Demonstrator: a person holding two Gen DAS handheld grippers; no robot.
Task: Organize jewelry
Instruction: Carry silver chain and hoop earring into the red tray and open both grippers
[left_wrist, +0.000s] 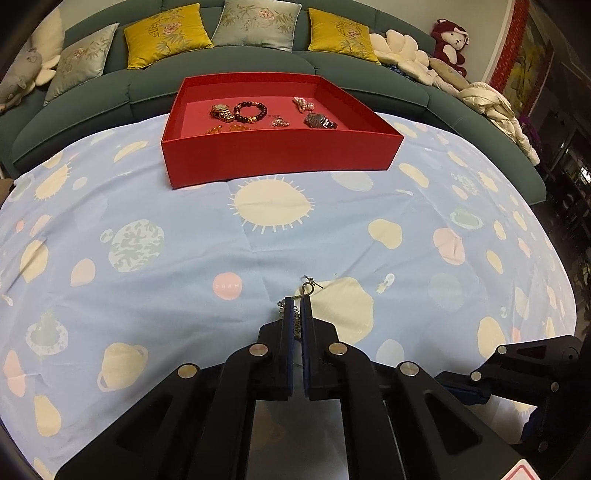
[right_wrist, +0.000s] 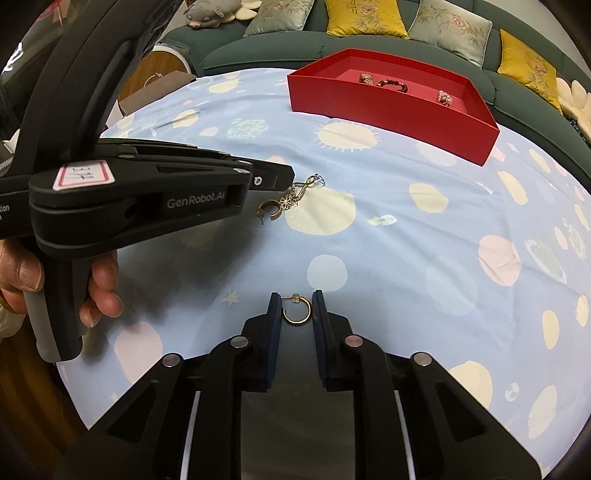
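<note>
A red box (left_wrist: 280, 157) sits at the far side of the blue patterned cloth; it also shows in the right wrist view (right_wrist: 391, 110). It holds watches, a bead bracelet (left_wrist: 250, 112) and other pieces. My left gripper (left_wrist: 296, 301) is shut on a dangling chain earring (left_wrist: 307, 288); in the right wrist view the earring (right_wrist: 291, 197) hangs from the left gripper (right_wrist: 288, 177) down to the cloth. My right gripper (right_wrist: 296, 295) is open, its fingers on either side of a gold hoop earring (right_wrist: 296, 312) lying on the cloth.
A green sofa (left_wrist: 221, 85) with yellow and grey cushions and plush toys runs behind the table. The patterned cloth (left_wrist: 184, 229) covers the whole table. A hand holds the left gripper's handle (right_wrist: 55, 288) at the left of the right wrist view.
</note>
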